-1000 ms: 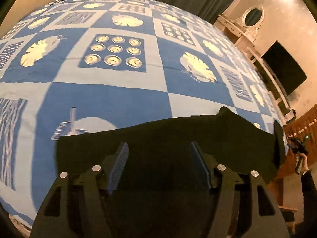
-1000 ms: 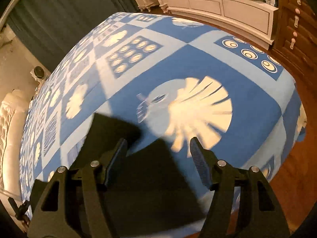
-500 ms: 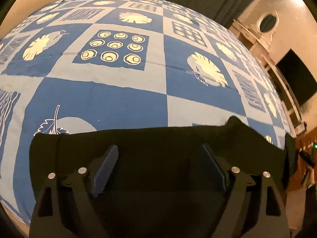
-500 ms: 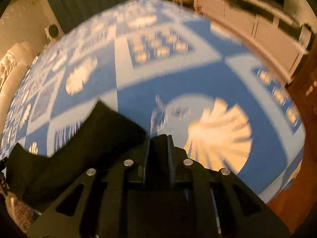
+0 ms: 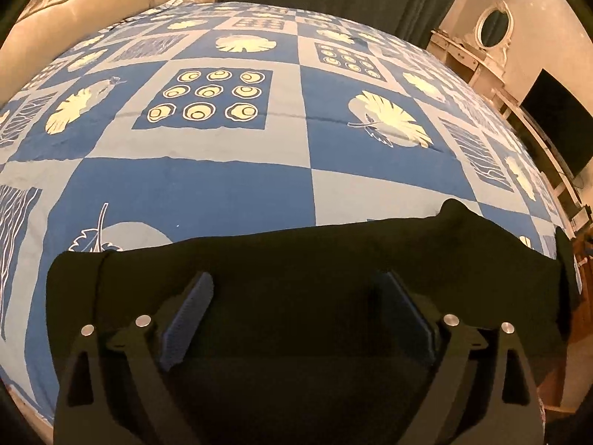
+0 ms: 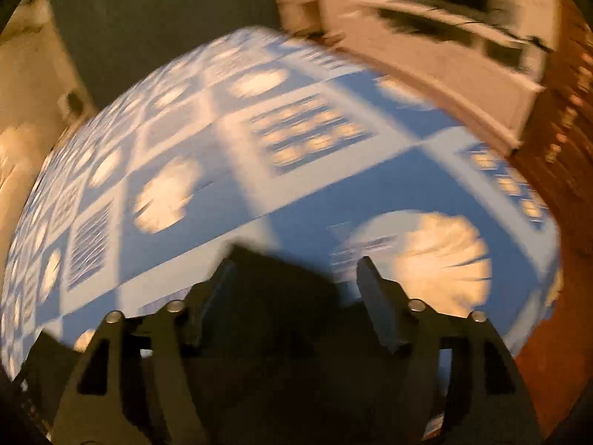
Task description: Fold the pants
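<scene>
**Both grippers released above dark pants laid along the near edge of a bed**

The pants (image 5: 333, 259), black and nearly featureless, lie flat as a long band across the near edge of the bed (image 5: 229, 189), on its blue-and-white patterned cover; one end reaches the left of the left wrist view, the other runs towards the bed's right corner. Laying the garment out lengthwise near the edge probably keeps both ends within reach for a fold.

The left gripper (image 5: 300, 285) hangs over the middle of the band with its jaws opening, already very wide. Cloth shows beneath and between the fingers (image 5: 192, 304), but the ribbed pads do not press on it, so nothing is held.

The right gripper (image 6: 294, 274) appears in a strongly motion-blurred view over the other end of the pants (image 6: 267, 270), near the bed's corner. Its jaws are likewise opening, with dark cloth visible between them; no pinch can be made out, though blur limits certainty.

With neither gripper holding cloth, the moment reads as a pause between grasps; how many folds are already made cannot be told.
</scene>
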Motion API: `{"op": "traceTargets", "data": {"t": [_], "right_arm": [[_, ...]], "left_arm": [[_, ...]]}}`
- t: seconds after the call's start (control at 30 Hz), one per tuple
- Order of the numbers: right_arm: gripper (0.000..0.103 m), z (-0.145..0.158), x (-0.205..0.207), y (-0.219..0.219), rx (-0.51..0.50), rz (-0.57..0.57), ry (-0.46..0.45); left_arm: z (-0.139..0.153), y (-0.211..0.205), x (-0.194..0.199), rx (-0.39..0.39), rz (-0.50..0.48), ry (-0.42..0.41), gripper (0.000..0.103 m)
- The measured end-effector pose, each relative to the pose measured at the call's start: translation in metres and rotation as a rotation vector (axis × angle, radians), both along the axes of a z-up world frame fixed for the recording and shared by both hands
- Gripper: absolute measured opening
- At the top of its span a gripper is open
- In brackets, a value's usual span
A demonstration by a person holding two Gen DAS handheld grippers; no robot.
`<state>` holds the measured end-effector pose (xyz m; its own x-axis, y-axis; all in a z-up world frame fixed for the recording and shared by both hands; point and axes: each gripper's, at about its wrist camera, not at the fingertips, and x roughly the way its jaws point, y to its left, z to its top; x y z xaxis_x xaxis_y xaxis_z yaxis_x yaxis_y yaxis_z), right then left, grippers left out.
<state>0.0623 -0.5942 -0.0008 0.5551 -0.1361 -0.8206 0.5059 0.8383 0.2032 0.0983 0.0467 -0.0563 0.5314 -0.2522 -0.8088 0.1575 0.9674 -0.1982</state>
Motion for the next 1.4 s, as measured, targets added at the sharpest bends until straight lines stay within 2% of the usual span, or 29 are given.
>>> {"op": "traceTargets", "data": {"t": [0.07, 0.13, 0.2, 0.3, 0.37, 0.43, 0.5, 0.53, 0.6, 0.73, 0.87, 0.97, 1.07, 1.13, 1.2, 1.27, 1.33, 1.37, 1.4], "right_arm": [[0.071, -0.010, 0.031, 0.028, 0.001, 0.066, 0.091], [0.071, -0.027, 0.062, 0.055, -0.078, 0.107, 0.224], [0.072, -0.042, 0.081, 0.065, -0.110, 0.095, 0.320], [0.078, -0.071, 0.094, 0.072, -0.139, 0.080, 0.470], [0.077, -0.074, 0.095, 0.073, -0.154, 0.069, 0.490], [0.057, -0.071, 0.091, 0.069, -0.135, 0.041, 0.483], [0.028, -0.067, 0.084, 0.061, -0.122, 0.019, 0.480], [0.024, -0.066, 0.081, 0.058, -0.102, 0.014, 0.474], [0.006, -0.059, 0.072, 0.049, -0.040, -0.002, 0.424], [0.006, -0.030, 0.040, 0.045, -0.005, -0.028, 0.268], [0.006, -0.009, -0.016, 0.034, 0.038, -0.088, 0.118], [0.006, -0.014, -0.064, 0.016, 0.106, -0.154, 0.035], [0.006, -0.037, -0.105, -0.004, 0.233, -0.228, -0.035], [0.007, -0.059, -0.122, -0.014, 0.321, -0.277, -0.051], [0.025, -0.071, -0.137, -0.020, 0.376, -0.328, -0.091], [0.030, -0.074, -0.145, -0.022, 0.414, -0.345, -0.150], [0.042, -0.073, -0.148, -0.022, 0.428, -0.348, -0.190], [0.053, -0.073, -0.148, -0.022, 0.439, -0.352, -0.216], [0.055, -0.074, -0.150, -0.024, 0.447, -0.366, -0.231]], "left_arm": [[-0.001, -0.001, -0.003, 0.013, -0.005, -0.013, 0.091], [-0.001, -0.002, -0.007, 0.026, -0.022, -0.022, 0.091], [-0.002, -0.001, -0.009, 0.024, -0.036, -0.032, 0.091], [-0.002, 0.002, -0.010, 0.001, -0.034, -0.040, 0.091], [-0.002, 0.004, -0.011, -0.026, -0.026, -0.042, 0.091], [-0.003, 0.007, -0.011, -0.049, -0.026, -0.045, 0.091], [-0.003, 0.009, -0.012, -0.068, -0.029, -0.050, 0.091], [-0.003, 0.009, -0.012, -0.074, -0.030, -0.051, 0.091], [-0.003, 0.010, -0.012, -0.084, -0.030, -0.052, 0.091], [-0.001, 0.013, -0.011, -0.109, -0.026, -0.042, 0.091], [-0.001, 0.017, -0.010, -0.146, -0.019, -0.037, 0.091], [0.000, 0.017, -0.011, -0.157, -0.013, -0.035, 0.091], [0.000, 0.017, -0.012, -0.158, -0.009, -0.041, 0.091], [0.000, 0.016, -0.013, -0.153, -0.012, -0.042, 0.091], [0.001, 0.016, -0.013, -0.149, -0.016, -0.039, 0.091], [0.003, 0.016, -0.014, -0.149, -0.017, -0.035, 0.091], [0.003, 0.017, -0.015, -0.149, -0.019, -0.031, 0.091], [0.003, 0.017, -0.016, -0.147, -0.020, -0.030, 0.091], [0.003, 0.017, -0.016, -0.144, -0.022, -0.028, 0.091]]}}
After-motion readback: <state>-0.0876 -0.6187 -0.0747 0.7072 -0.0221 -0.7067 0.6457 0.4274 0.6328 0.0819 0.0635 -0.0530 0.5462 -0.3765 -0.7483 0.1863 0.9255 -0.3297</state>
